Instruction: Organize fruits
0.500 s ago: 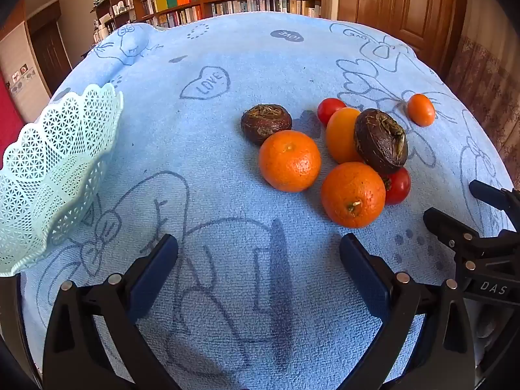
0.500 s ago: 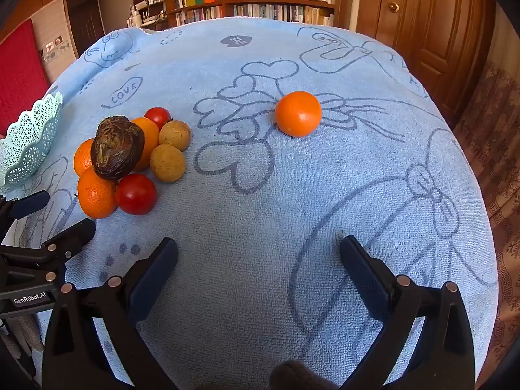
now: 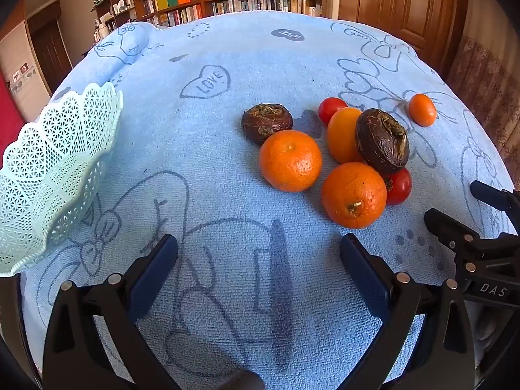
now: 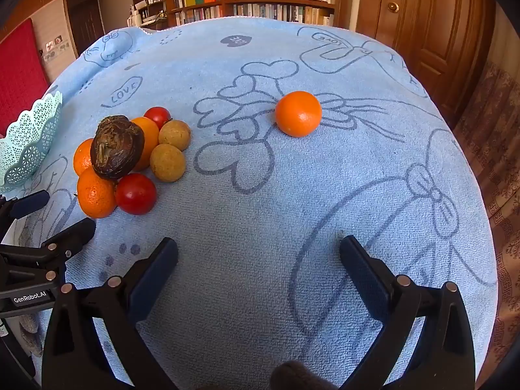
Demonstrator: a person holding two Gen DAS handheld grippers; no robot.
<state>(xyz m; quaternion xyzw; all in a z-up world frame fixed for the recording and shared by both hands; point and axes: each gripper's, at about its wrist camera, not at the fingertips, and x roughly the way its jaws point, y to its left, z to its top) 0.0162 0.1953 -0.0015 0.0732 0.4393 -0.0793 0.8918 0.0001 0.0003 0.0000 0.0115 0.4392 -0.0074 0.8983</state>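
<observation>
To the left of the fruit pile sits the lattice basket (image 3: 55, 175), empty as far as its visible wall shows, on the blue towel (image 3: 227, 65) over the desk; the left hand-held gripper (image 3: 260, 260) hangs spread and empty just before the pile, no different from half a second ago; the nearest orange (image 3: 353, 195), tomatoes and dark brown fruits lie untouched; right of the pile, well apart, a lone orange (image 4: 298, 113) rests; the right hand-held gripper (image 4: 260, 260) is likewise spread, unmoved; nothing has shifted, so sorting has probably not begun.
</observation>
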